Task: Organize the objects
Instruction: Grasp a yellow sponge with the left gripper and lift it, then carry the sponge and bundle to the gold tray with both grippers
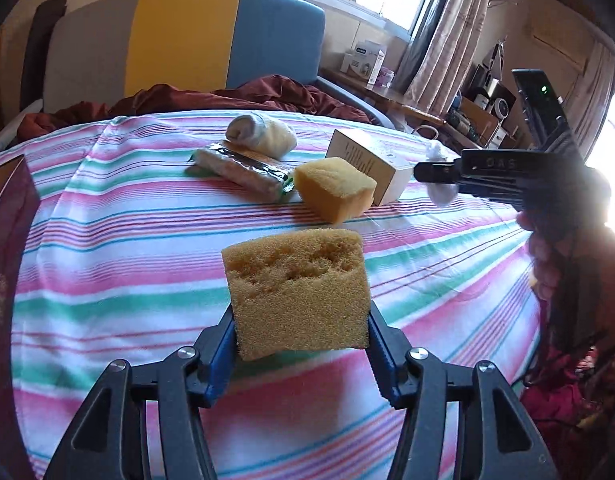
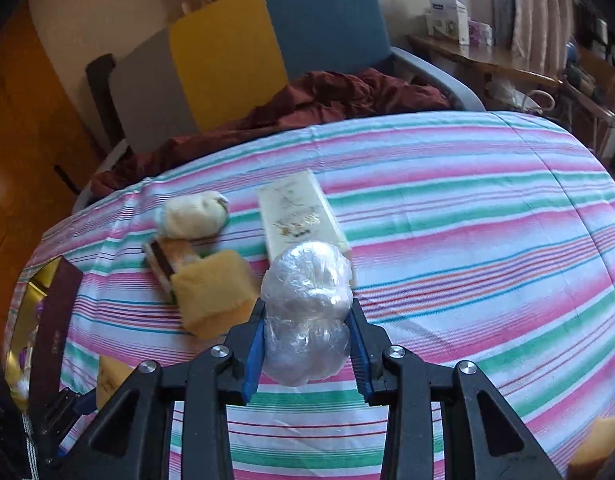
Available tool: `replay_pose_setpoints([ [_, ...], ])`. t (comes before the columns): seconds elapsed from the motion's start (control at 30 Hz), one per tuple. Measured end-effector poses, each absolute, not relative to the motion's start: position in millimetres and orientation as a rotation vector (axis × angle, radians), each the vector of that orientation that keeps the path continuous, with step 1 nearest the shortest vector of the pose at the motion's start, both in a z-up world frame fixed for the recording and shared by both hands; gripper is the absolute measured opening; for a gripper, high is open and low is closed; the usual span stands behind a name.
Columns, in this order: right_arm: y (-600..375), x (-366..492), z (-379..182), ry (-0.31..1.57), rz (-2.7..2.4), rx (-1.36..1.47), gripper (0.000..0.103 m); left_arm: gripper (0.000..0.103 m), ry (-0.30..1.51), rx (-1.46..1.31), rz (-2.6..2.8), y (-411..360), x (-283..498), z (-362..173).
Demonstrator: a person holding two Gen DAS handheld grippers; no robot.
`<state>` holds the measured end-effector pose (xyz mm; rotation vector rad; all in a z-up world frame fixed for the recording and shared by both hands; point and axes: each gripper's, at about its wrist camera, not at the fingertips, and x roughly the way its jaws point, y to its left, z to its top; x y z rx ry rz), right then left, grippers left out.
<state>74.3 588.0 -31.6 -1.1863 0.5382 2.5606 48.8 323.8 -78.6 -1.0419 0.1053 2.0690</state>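
Left gripper (image 1: pixel 301 330) pinches a yellow sponge (image 1: pixel 297 292) between its blue pads, clear above the striped cloth (image 1: pixel 127 280) covering the surface; right gripper (image 2: pixel 307 344) is clamped on a plastic-wrapped white bundle (image 2: pixel 307 312), also lifted; on the cloth lie a second sponge (image 1: pixel 334 190), touching a white box (image 1: pixel 371 160); just beside the sponge, a foil-wrapped packet (image 1: pixel 243 172); behind the packet, a rolled cream cloth (image 1: pixel 263 136); a dark red box (image 1: pixel 7 240) stands at the left edge.
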Motion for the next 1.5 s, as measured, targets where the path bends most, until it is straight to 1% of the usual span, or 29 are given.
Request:
replay_pose_setpoints([
  [0.3, 537, 68, -26, 0.392, 2.755, -1.161, 0.037, 0.058, 0.022, -1.002, 2.109, 282, 47, -52],
  [0.47, 490, 63, -32, 0.199, 2.882, -1.213, 0.038, 0.058, -0.037, -1.003, 2.164, 241, 35, -39],
  [0.63, 465, 62, -43, 0.092, 2.951, -1.265, 0.037, 0.058, -0.102, -1.015, 2.253, 190, 13, -31],
  [0.83, 457, 61, -59, 0.091, 2.961, -1.324, 0.037, 0.058, -0.285, -1.055, 2.354, 120, -23, -27],
  [1.1, 423, 64, -50, 0.067, 3.026, -1.329, 0.037, 0.058, -0.382, -1.066, 2.469, 57, -61, -16],
  [1.2, 412, 64, -44, 0.102, 3.035, -1.33, 0.038, 0.059, -0.403, -1.149, 2.496, 39, -85, -23],
  [1.33, 394, 61, -33, 0.136, 3.044, -1.323, 0.038, 0.059, -0.496, -1.245, 2.5, 22, -109, -40],
  [1.5, 369, 58, -20, 0.166, 3.092, -1.299, 0.038, 0.059, -0.532, -1.311, 2.523, 7, -126, -54],
])
